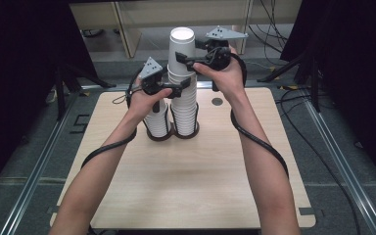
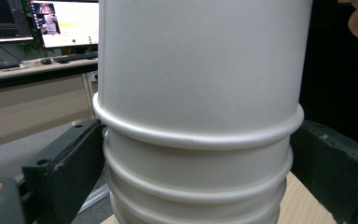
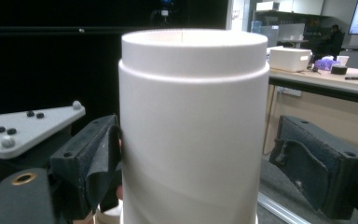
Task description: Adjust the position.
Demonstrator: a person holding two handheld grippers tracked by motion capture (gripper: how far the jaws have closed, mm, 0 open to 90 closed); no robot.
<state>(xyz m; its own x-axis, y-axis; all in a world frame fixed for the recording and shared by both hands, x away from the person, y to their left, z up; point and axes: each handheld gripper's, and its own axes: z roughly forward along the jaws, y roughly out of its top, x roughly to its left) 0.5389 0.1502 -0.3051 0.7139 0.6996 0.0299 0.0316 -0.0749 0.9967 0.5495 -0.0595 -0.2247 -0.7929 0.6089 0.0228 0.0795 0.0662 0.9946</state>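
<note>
A: From the high view, where do the claws sit?

B: The left gripper [image 1: 180, 89] straddles the tall stack of white paper cups [image 1: 183, 105] about halfway up, the stack standing near the far edge of the light wooden table [image 1: 196, 176]. The right gripper [image 1: 185, 58] sits higher, its jaws on either side of the topmost white paper cup [image 1: 182, 49]. A shorter stack of white cups [image 1: 157, 122] stands just beside the tall one, partly hidden by the left hand [image 1: 144, 100].

A: And the left gripper view?

B: Jaws apart, one on each side of the tall stack [image 2: 200, 140], close to the rolled rims; the left one looks just clear, the right I cannot tell. The stack's top and base are cut off. A desk with monitors [image 2: 65, 21] lies behind.

A: The right gripper view?

B: The left jaw's pad touches the top cup [image 3: 193, 130]; the right jaw stands clear, so nothing is clamped. The other gripper's grey three-cornered plate [image 3: 28, 126] shows at the left.
</note>
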